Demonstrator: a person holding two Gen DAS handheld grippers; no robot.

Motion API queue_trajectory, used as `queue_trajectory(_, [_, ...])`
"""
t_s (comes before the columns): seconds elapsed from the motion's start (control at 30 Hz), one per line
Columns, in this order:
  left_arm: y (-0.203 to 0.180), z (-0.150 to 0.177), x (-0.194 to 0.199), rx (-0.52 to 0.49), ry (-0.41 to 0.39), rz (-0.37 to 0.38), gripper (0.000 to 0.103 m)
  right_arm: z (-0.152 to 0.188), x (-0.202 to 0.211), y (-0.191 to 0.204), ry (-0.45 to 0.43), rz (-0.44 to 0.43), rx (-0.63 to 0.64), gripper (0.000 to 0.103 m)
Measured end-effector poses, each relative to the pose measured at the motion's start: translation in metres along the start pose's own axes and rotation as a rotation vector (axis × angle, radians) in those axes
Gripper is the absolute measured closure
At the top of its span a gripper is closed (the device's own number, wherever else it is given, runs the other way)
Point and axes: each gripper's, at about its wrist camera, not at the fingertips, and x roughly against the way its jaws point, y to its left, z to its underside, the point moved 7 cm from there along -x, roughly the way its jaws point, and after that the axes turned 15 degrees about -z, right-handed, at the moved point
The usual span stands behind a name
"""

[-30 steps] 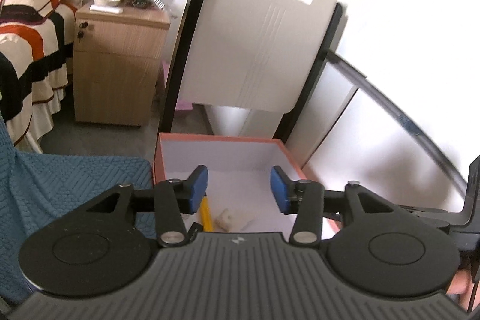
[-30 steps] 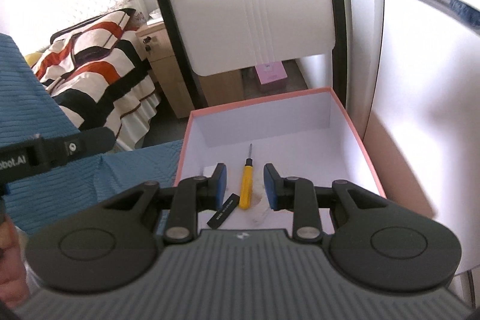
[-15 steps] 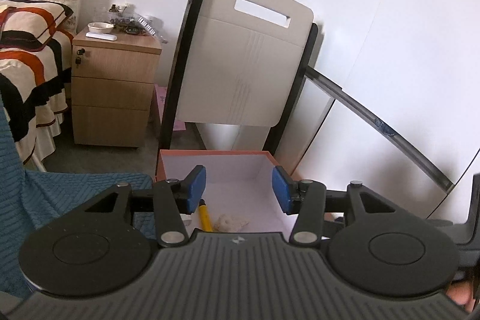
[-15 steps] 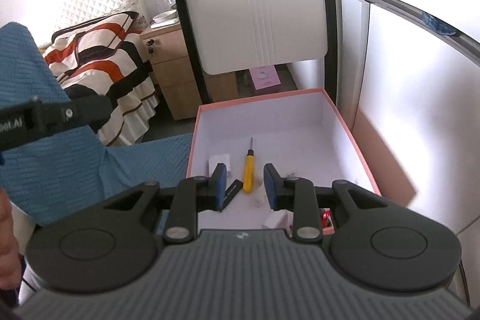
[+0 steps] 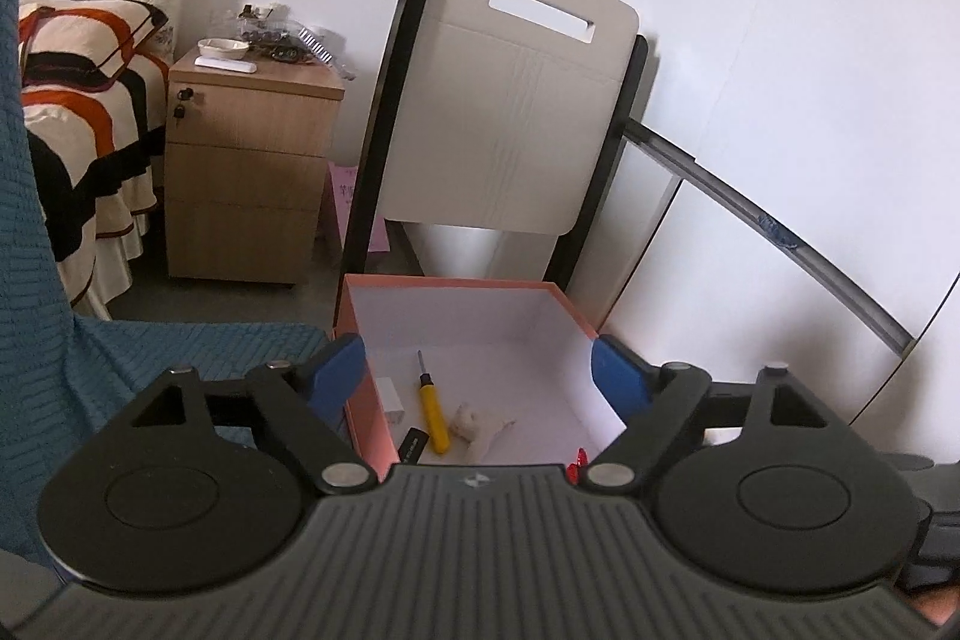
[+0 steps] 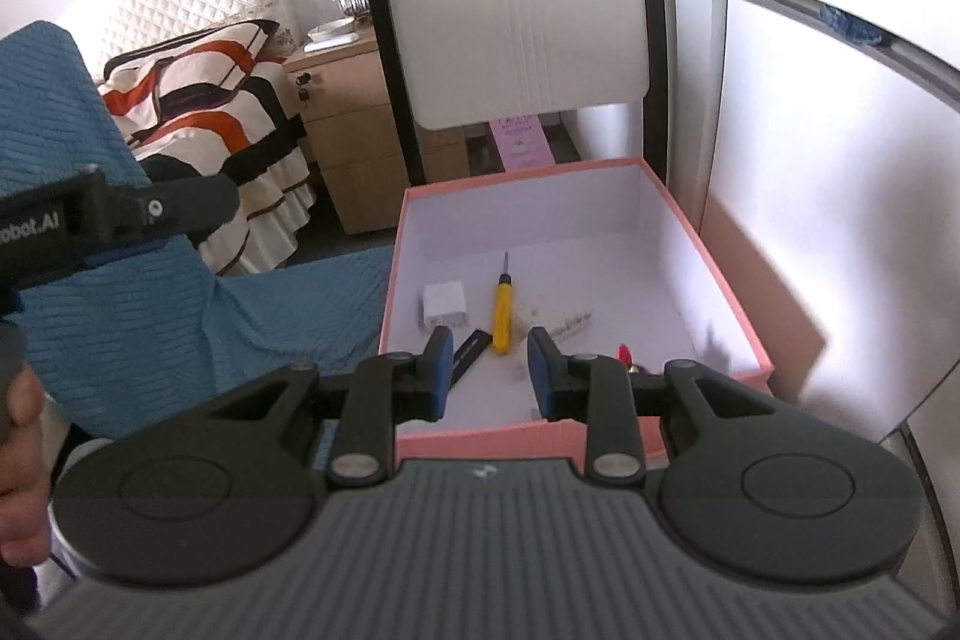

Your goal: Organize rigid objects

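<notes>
Nearest in the left wrist view, the left gripper (image 5: 477, 376) hangs above the near end of the box, its jaws opening wide with nothing between the blue pads (image 5: 336, 370). In the right wrist view, the right gripper (image 6: 489, 361) hovers over the box's near wall with its pads set a narrow gap apart, empty and touching nothing. At the left edge of that view a person's hand (image 6: 18, 454) grips a black handle.

Just beyond the grippers stands the pink box (image 6: 729, 292), open-topped with a white interior, resting beside a blue quilted cloth (image 6: 180, 316). On the box floor lie a yellow screwdriver (image 6: 503, 304) pointing toward the far wall, a white charger (image 6: 444, 303) just to its left, a small black stick (image 6: 468, 349) near its handle, a pale crumpled piece (image 5: 480, 421) to its right, and a small red item (image 6: 624, 353) close to the near wall.

Farther back, a white folding chair (image 5: 510, 100) leans against the wall, with a wooden nightstand (image 5: 246, 166) and a striped bed (image 5: 66, 100) to its left.
</notes>
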Motion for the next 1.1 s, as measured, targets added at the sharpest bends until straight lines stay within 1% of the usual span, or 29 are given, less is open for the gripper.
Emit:
queue_trajectory(0.03, [0.001,0.001,0.000,0.008,0.004,0.001,0.008,0.002,0.001,0.000,0.001,-0.002,-0.002,0.072])
queue_trajectory(0.07, [0.003,0.003,0.001,0.016,0.008,0.002,0.006,0.005,0.001,0.000,0.000,-0.002,-0.003,0.072])
queue_trajectory(0.2, [0.009,0.010,0.001,0.035,0.024,-0.013,0.005,0.015,0.001,-0.002,0.011,-0.010,-0.027,0.072])
queue_trajectory(0.3, [0.011,0.017,0.003,0.040,0.036,-0.021,0.002,0.021,0.002,-0.002,0.014,-0.006,-0.020,0.072])
queue_trajectory(0.47, [0.013,0.026,0.007,0.020,0.035,-0.051,0.002,0.029,0.006,-0.003,0.010,0.011,-0.006,0.071])
queue_trajectory(0.53, [0.012,0.029,0.007,0.001,0.030,-0.049,0.001,0.032,0.006,-0.005,0.009,0.023,-0.016,0.071])
queue_trajectory(0.63, [0.013,0.035,0.005,-0.010,0.040,-0.058,0.001,0.034,0.007,-0.009,0.004,0.034,-0.027,0.071])
queue_trajectory(0.8, [0.016,0.045,0.000,-0.019,0.048,-0.081,0.001,0.036,0.006,-0.005,0.003,0.035,-0.006,0.070])
queue_trajectory(1.07, [0.016,0.053,-0.005,-0.039,0.062,-0.099,0.001,0.042,-0.001,-0.008,0.021,0.035,-0.018,0.067])
queue_trajectory(1.1, [0.017,0.054,-0.005,-0.040,0.064,-0.101,0.001,0.042,-0.001,-0.009,0.021,0.035,-0.017,0.064])
